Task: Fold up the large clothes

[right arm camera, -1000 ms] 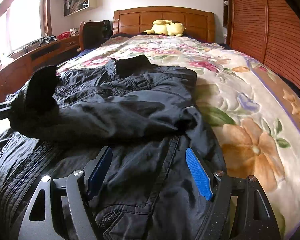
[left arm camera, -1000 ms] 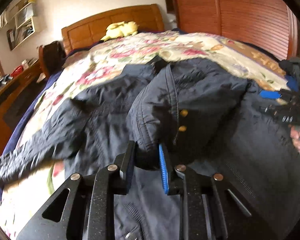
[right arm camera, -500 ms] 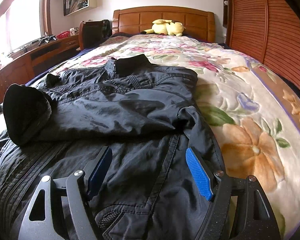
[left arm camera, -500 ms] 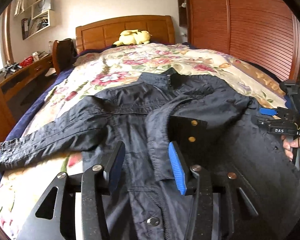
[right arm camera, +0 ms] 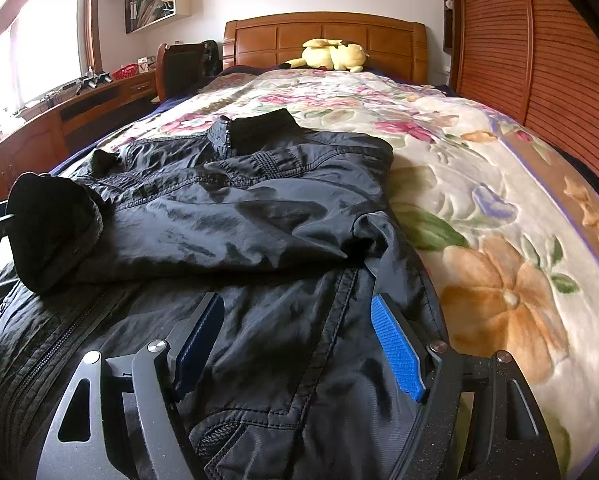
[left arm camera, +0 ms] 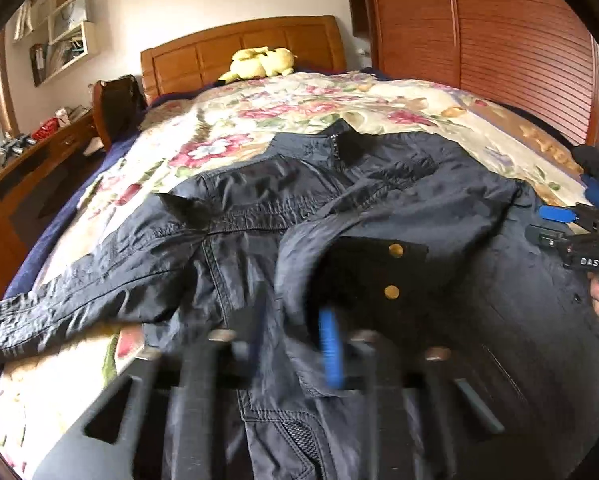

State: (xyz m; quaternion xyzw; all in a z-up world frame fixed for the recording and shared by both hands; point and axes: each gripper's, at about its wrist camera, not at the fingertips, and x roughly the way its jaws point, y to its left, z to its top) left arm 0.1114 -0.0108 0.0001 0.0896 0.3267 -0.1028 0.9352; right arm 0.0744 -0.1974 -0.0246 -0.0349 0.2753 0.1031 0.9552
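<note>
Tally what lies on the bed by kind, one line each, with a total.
Dark jacket: 1
Yellow plush toy: 1
Floral blanket: 1
Total: 3

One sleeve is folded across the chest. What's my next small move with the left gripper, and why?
Probably carry the left gripper out to the cuff of the sleeve lying spread on the blanket. Its jaws have just been closing, blurred, with no fabric pinched; the other sleeve's snap cuff already lies across the jacket, and the right gripper sits open over the jacket's side.
</note>
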